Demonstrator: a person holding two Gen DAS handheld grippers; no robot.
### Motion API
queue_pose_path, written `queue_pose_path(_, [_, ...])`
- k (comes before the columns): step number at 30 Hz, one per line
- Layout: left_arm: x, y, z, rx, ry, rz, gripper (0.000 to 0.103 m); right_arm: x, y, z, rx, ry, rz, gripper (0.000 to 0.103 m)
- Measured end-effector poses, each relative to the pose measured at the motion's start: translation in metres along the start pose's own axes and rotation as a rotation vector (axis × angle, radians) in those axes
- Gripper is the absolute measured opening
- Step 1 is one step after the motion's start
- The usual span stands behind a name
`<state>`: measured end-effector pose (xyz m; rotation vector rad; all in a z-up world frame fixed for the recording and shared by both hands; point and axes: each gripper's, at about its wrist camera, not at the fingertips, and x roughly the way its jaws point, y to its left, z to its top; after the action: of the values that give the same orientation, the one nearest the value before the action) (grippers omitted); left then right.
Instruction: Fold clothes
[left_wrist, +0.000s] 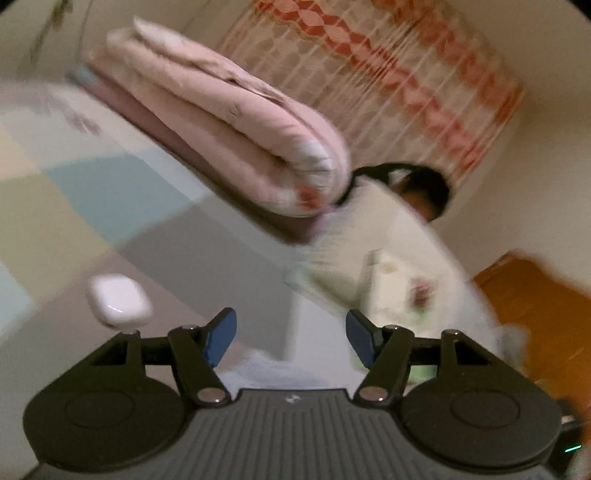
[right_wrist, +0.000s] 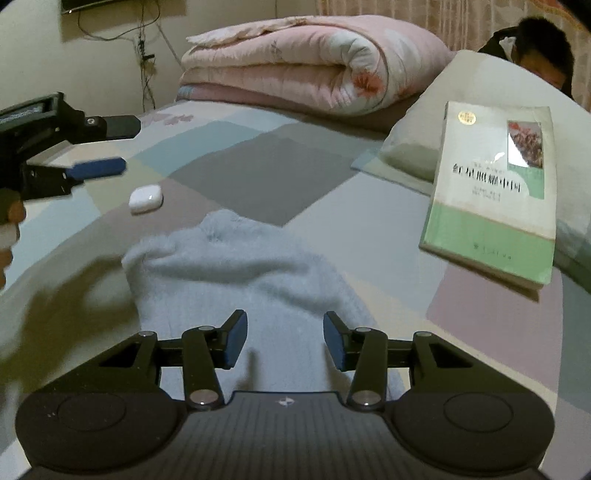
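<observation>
Right gripper, jaws apart and empty, hovers over the near end of the pale blue garment. Left gripper, likewise wide and empty, hangs left above the bedsheet.

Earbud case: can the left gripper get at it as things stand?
Probably yes. The left gripper hangs open above the bedsheet, just above and left of the earbud case in the right wrist view. Nothing lies between them; the sweater sits apart, nearer the camera.
</observation>
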<state>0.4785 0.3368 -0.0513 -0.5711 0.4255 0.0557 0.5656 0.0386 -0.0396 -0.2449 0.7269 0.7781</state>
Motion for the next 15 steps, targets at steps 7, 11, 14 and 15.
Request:
queue_pose_path(7, [0.013,-0.033,-0.027,0.228,0.139,-0.005,0.064,-0.014,0.000,-0.014,-0.023,0.029,-0.008,0.051])
queue_pose_path(11, [0.024,-0.046,-0.032,0.270,0.176,-0.023,0.061,-0.038,-0.003,-0.030,-0.043,0.048,-0.009,0.051])
queue_pose_path(14, [0.037,-0.043,-0.033,0.229,0.229,-0.047,0.055,-0.069,-0.008,-0.054,-0.012,0.057,-0.001,0.052])
queue_pose_path(15, [0.043,-0.039,-0.036,0.204,0.267,-0.048,0.055,-0.079,-0.010,-0.061,-0.002,0.060,0.002,0.054])
